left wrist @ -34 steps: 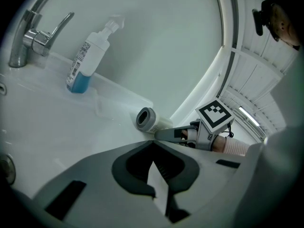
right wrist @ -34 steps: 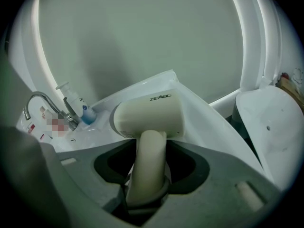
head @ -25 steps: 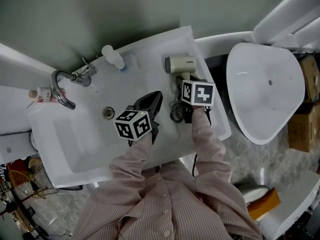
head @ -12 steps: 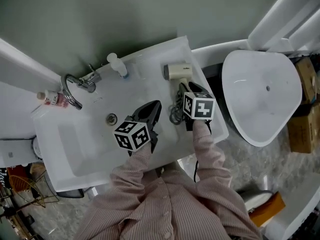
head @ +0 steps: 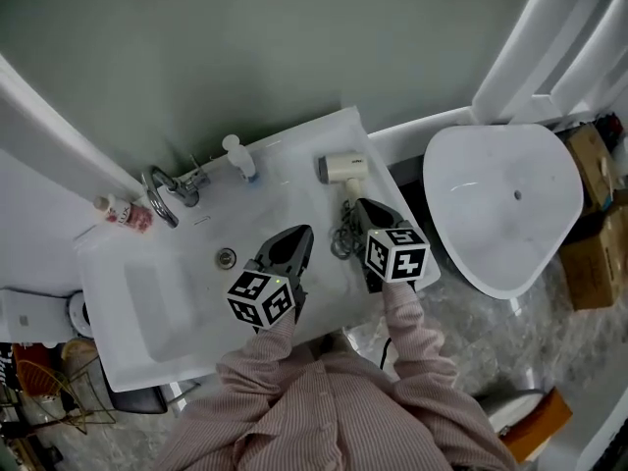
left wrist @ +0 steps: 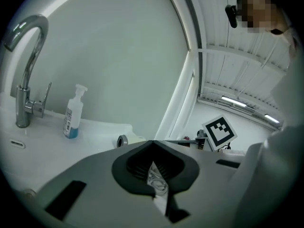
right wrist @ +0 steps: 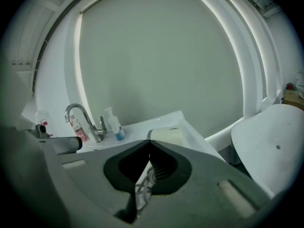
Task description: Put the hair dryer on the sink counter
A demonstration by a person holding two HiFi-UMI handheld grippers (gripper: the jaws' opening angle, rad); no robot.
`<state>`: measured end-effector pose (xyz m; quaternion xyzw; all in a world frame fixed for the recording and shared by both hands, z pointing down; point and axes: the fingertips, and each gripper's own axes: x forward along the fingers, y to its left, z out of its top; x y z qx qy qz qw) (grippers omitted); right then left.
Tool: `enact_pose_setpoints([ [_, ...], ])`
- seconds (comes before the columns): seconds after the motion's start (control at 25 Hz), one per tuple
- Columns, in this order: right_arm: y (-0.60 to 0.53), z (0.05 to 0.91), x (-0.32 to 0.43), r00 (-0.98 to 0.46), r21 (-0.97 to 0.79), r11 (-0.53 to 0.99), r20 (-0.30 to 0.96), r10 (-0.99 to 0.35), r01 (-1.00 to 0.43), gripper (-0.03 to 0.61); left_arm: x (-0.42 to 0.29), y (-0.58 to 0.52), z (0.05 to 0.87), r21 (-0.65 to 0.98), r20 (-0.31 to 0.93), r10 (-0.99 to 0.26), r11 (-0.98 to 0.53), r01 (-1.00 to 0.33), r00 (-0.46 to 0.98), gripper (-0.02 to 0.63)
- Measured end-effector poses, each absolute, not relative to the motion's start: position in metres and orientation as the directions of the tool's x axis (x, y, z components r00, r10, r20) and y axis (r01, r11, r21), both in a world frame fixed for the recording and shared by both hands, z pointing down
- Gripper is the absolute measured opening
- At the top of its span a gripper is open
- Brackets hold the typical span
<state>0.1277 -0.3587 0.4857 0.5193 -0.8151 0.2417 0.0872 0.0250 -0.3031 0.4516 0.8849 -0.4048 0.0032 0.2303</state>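
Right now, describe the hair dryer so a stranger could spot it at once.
Start at the white sink below the grey wall. On its right ledge, past the faucet and pump bottle, lies the hair dryer: a stubby cream barrel on its side, the only thing there with a cord.

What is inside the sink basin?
Only the drain shows in the basin. The left gripper covers its right part, so what lies there cannot be seen.

Sink counter (head: 290,165) glossy white, smooth; tap (head: 162,196) beyond the left gripper (head: 300,234) polished chrome metal; hair dryer (head: 343,168) ahead of the right gripper (head: 359,204) matt cream plastic; sleeve (head: 418,328) striped cloth.
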Motion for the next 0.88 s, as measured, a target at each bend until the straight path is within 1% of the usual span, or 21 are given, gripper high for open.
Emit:
enact_pose_setpoints([
  [0.16,-0.336,0.465,0.121,-0.510,-0.345,0.407,0.299,-0.806,-0.846,0.006,0.026,-0.293,0.441,0.383,0.166,-0.707,-0.596,-0.706,0.687,-0.003],
  [0.28,-0.322,0.453,0.121,-0.536,-0.368,0.433,0.251,-0.806,-0.823,0.006,0.027,-0.282,0.433,0.363,0.153,-0.699,-0.618,-0.698,0.699,-0.003],
  [0.56,-0.292,0.431,0.116,-0.564,-0.388,0.468,0.180,-0.806,-0.794,0.006,0.019,-0.258,0.419,0.330,0.126,-0.699,-0.639,-0.694,0.704,-0.003],
  [0.88,-0.267,0.407,0.120,-0.558,-0.392,0.481,0.105,-0.823,-0.784,0.005,0.006,-0.246,0.404,0.294,0.079,-0.716,-0.648,-0.702,0.694,-0.003],
])
